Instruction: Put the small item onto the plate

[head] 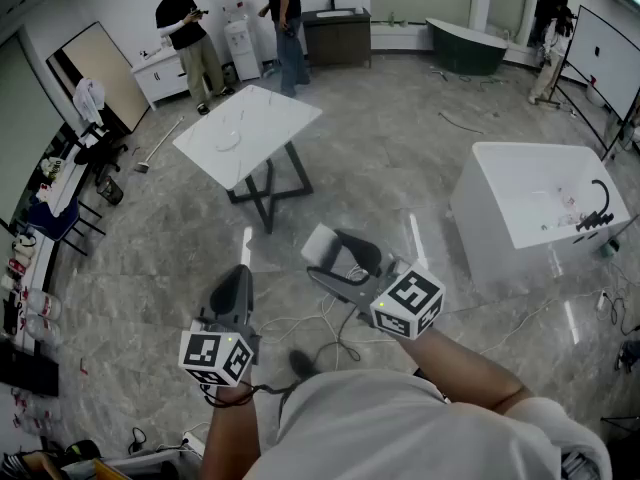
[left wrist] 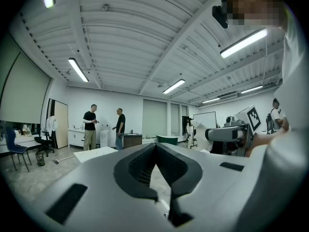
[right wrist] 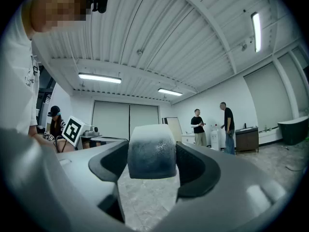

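We hold the block (right wrist: 151, 158) in our right claw (right wrist: 152, 145).
Its jaws clamp the pale block above the floor (head: 400, 168), near us; our left claw (left wrist: 155, 151), to its left, is closed and empty.

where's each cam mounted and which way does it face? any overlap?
Head view: on the person's head, aimed steeply down at the floor; shows the white shirt, left gripper and right gripper holding a small block.
Left gripper view: on the left gripper, aimed forward and up at room and ceiling; own jaws together, empty.
Right gripper view: on the right gripper, similar tilt; own jaws clamp the block.
Shared: all three catch the two standing people; each gripper view shows the other gripper's marker cube.
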